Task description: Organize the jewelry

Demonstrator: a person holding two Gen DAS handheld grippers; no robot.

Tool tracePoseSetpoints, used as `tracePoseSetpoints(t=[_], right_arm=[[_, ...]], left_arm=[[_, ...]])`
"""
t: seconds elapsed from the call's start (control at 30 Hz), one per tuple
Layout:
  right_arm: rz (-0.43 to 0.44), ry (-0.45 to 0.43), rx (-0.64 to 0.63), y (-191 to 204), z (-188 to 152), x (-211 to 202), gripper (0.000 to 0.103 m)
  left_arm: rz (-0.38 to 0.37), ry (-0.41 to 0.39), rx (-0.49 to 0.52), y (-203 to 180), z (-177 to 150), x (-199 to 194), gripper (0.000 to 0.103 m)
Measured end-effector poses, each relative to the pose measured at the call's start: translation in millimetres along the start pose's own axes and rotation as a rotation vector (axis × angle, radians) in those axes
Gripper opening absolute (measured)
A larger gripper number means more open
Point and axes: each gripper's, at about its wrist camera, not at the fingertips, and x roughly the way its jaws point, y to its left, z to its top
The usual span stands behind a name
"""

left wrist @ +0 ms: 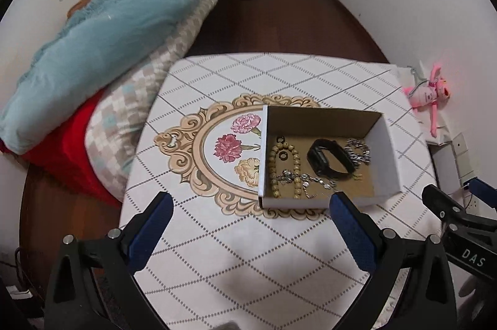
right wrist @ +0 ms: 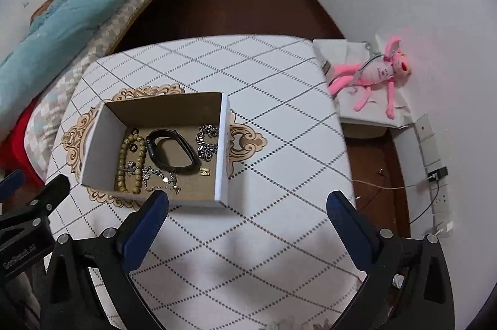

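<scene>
An open cardboard box (left wrist: 388,156) (right wrist: 102,143) stands on the table. Inside it lie a wooden bead bracelet (left wrist: 273,165) (right wrist: 124,162), a black wristband (left wrist: 329,159) (right wrist: 174,151), a silver chain bracelet (left wrist: 358,151) (right wrist: 206,142), a thin silver chain (left wrist: 310,179) (right wrist: 158,176), small black rings (left wrist: 281,140) and a small gold piece (right wrist: 205,171). My left gripper (left wrist: 251,205) is open and empty, just in front of the box. My right gripper (right wrist: 248,204) is open and empty, in front of the box's right corner.
The table (left wrist: 248,252) (right wrist: 279,128) has a white diamond-patterned cloth with a floral medallion (left wrist: 230,146). A bed with blue and checked bedding (left wrist: 108,50) lies left. A pink plush toy (right wrist: 376,75) sits on a box right. Wall sockets and cables (right wrist: 435,171) are right.
</scene>
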Motion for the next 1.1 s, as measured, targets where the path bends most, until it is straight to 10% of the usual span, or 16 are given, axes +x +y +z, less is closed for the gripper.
tracePoseSetpoints(t=[0.6,1.1], right_arm=[[-0.019,-0.271,0.009,-10,-47,-170,0.103],[0.007,-0.335,0.000,-4,-55,-227,0.103]], left_arm=[[-0.051,-0.223,-0.016,3,-23,-141,0.103],[-0.090,-0.242,-0.043,9,-23,-167,0.103]])
